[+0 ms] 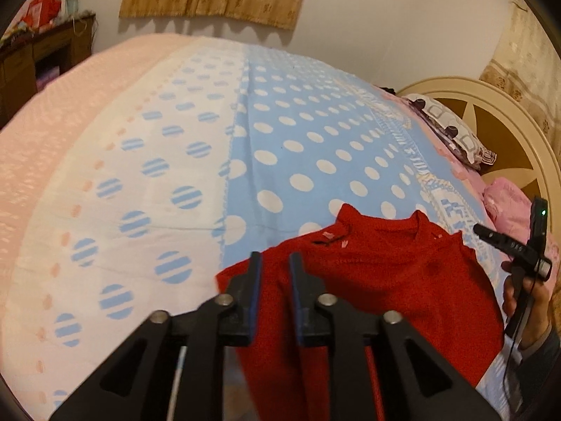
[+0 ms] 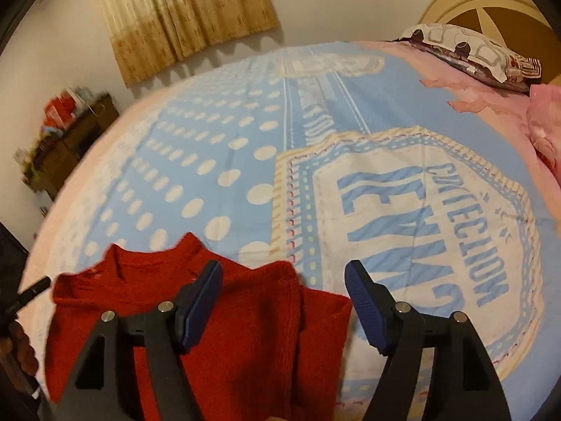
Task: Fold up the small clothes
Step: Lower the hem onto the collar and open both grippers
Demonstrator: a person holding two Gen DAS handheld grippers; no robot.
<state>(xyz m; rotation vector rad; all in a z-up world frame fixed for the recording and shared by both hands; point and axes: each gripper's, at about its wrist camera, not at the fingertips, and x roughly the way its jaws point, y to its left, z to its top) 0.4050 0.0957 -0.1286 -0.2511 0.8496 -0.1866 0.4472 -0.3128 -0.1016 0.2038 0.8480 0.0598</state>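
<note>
left wrist view: a red knitted top (image 1: 368, 280) is lying flat on a blue bedsheet with white dots (image 1: 280, 133), collar pointing away from the camera, near the sheet's lower right. the left gripper (image 1: 275, 263) is hovering over the garment's left shoulder part, its jaws standing a little apart with nothing pinched between them; red cloth is showing through the gap. wide bare sheet is stretching to the left and beyond the collar, ending in a pink border (image 1: 52, 122). a headboard (image 1: 491, 122) and a patterned pillow (image 1: 452, 129) are closing the right side. a hand (image 1: 522, 301) is holding the other tool at the far right edge

right wrist view: the right gripper (image 2: 285, 273) is standing wide open, gripping nothing. its left finger is lying over the red knitted top (image 2: 245, 315), its right finger over the printed panel of the sheet (image 2: 420, 210); the garment's right edge is falling between the two. open sheet is running ahead to the curtain (image 2: 182, 10) wall
</note>
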